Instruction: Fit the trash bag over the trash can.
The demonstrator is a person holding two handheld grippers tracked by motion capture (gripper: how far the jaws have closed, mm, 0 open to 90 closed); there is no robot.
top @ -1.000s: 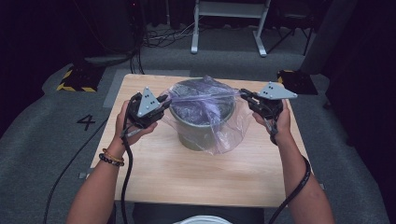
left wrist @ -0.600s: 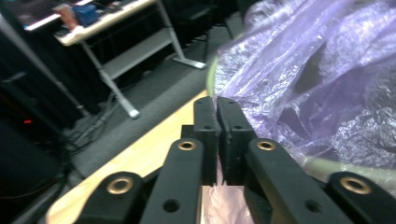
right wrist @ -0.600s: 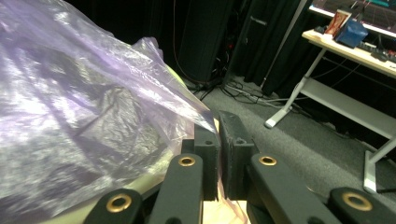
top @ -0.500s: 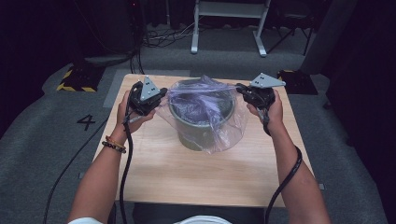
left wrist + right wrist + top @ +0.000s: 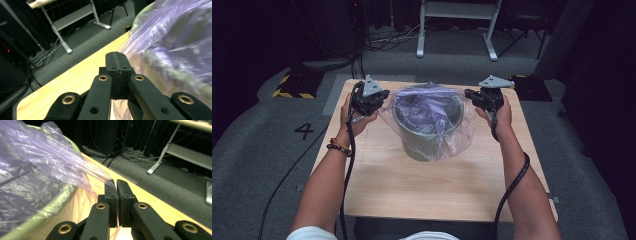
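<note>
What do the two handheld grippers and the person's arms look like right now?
Both the left gripper and the right gripper are black, each topped by a grey three-cornered plate, with flat linkage arms on brass-coloured pivots. A black cable trails from each along the forearm. The left wrist wears beaded bracelets; the sleeves are short and white.

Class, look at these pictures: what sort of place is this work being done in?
Probably a recording studio or lab: dark curtains, loose cables on grey carpet, a floor number "4", and one wooden table.
</note>
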